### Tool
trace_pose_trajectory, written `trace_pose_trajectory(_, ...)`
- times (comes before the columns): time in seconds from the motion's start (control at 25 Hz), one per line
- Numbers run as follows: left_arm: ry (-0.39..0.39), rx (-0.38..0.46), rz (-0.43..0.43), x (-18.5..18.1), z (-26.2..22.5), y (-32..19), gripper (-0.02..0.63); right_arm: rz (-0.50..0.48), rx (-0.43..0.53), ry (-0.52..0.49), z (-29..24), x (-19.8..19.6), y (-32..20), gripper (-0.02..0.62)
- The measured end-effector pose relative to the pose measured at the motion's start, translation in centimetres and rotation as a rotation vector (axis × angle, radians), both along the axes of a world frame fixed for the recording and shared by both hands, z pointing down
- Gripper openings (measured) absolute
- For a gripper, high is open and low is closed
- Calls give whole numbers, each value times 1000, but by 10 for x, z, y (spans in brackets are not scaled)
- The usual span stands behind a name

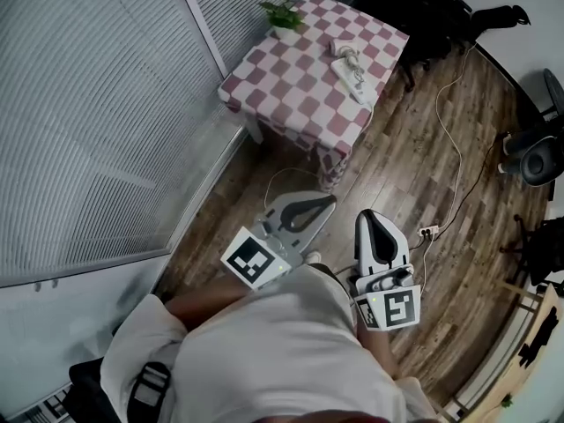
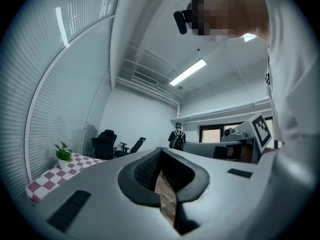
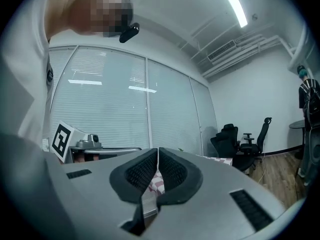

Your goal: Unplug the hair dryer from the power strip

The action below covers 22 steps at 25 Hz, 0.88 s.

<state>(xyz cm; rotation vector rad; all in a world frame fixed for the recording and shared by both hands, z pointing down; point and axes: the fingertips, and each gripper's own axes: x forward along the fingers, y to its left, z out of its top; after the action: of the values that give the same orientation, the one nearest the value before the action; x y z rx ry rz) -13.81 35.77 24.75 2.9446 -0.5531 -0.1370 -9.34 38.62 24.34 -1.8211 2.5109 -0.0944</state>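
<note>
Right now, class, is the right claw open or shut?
Shut: in the right gripper view the right claw has its pads meeting at the tips, nothing between them.

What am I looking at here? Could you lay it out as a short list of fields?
Setting: office room, wood floor
Table: checked cloth, potted plant at one corner
Power strip: white, on the table, small white item beside it, too small to identify
Left tool: shut, empty, close to the person's body
Right tool: shut, empty, also far from the table
Stage: nothing touched yet
</note>
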Motion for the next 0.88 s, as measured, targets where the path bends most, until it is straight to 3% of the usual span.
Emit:
trace_pose_trajectory(0.52,-17,-28,38,6,11,-12,31,48,-8,4,7,11,-10,34)
trace_pose_trajectory(0.88,-21,-18,36,42,12,-37,31,41,-10,0,12,44,-38,34)
